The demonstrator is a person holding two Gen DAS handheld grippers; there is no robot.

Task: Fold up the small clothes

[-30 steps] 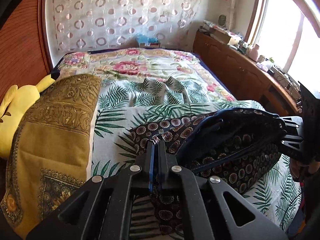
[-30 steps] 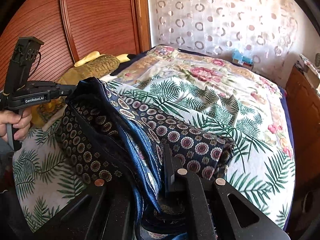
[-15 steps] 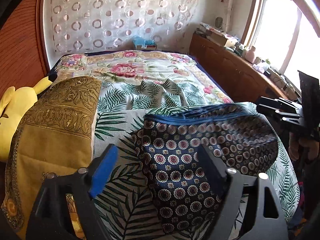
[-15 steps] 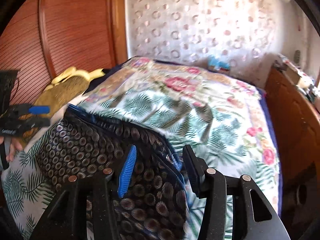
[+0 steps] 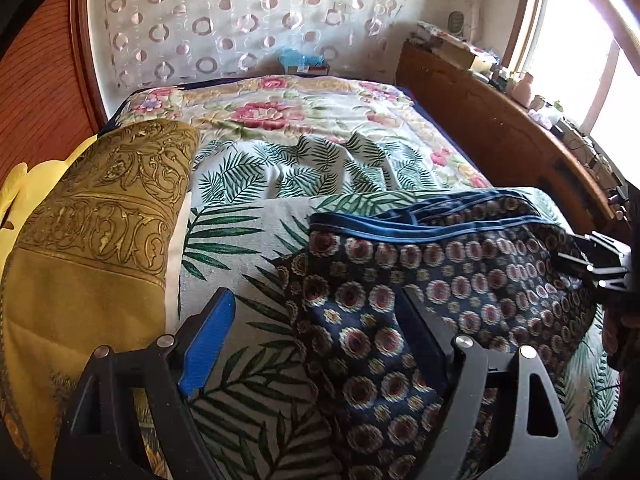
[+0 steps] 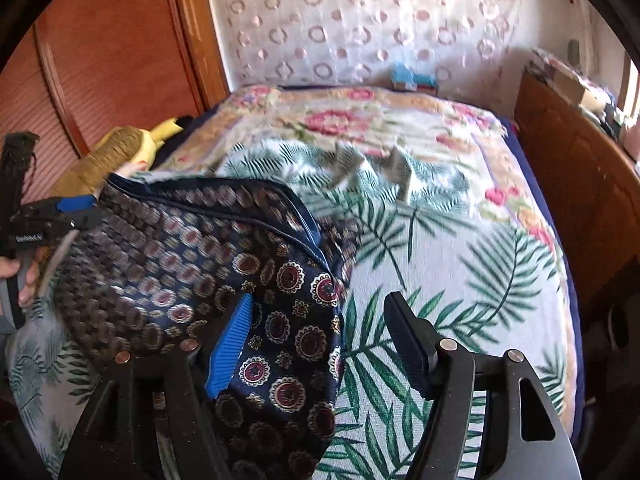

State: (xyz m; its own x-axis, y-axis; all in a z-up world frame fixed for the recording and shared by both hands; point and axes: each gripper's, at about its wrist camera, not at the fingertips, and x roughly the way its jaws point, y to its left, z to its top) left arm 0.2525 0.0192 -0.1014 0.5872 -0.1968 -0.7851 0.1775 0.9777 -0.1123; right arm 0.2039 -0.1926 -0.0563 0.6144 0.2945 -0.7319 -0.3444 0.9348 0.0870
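Observation:
A dark navy garment (image 5: 440, 288) with round medallion print and blue trim lies folded on the leaf-print bedspread (image 5: 248, 236). My left gripper (image 5: 316, 320) is open over the garment's left edge; the cloth lies loose under its right finger and nothing is pinched. In the right wrist view the same garment (image 6: 180, 248) spreads to the left. My right gripper (image 6: 320, 332) is over the garment's right corner with its jaws opening; cloth lies between them but the pads do not press it. Each gripper shows in the other's view: the right gripper (image 5: 600, 268) and the left gripper (image 6: 52, 216), gripped by a hand (image 6: 16, 276).
A gold patterned cushion (image 5: 100, 220) and a yellow plush toy (image 5: 16, 192) lie along the bed's left side. A wooden sideboard (image 5: 500, 128) with clutter runs along the right under a window. A blue box (image 5: 304, 62) sits at the far end by the curtain.
Both grippers were shut on the lifted garment a second ago. They have let go and drawn back, and the garment now lies flat on the bed.

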